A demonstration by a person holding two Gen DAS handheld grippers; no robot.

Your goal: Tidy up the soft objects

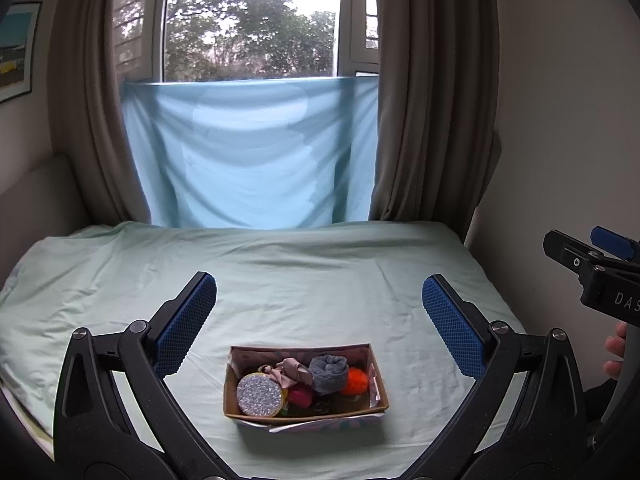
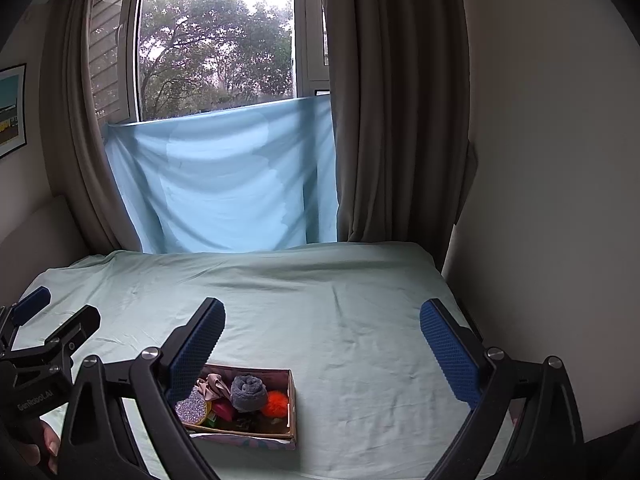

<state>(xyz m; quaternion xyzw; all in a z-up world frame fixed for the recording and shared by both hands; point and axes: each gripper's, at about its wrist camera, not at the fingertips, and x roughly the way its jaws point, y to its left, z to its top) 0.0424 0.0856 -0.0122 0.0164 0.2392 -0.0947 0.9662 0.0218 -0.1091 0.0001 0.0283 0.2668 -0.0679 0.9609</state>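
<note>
Both grippers, left gripper (image 1: 319, 322) and right gripper (image 2: 322, 354), hover spread and empty above the brown cardboard box (image 1: 256, 410) of soft items near the bed's (image 1: 320, 264) front edge, poised for picking.

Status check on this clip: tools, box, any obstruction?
Left tool open, empty. Right tool open, empty. Box on bed sheet, holding grey sock roll, orange pompom, glitter disc. Nothing blocking it.

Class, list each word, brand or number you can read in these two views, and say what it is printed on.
"DAS", cut off by the frame edge: body of the right tongs.
"GenRobot.AI": body of the left tongs.
Wall picture: any text too blurred to read.
Cardboard box: no legible text.
</note>
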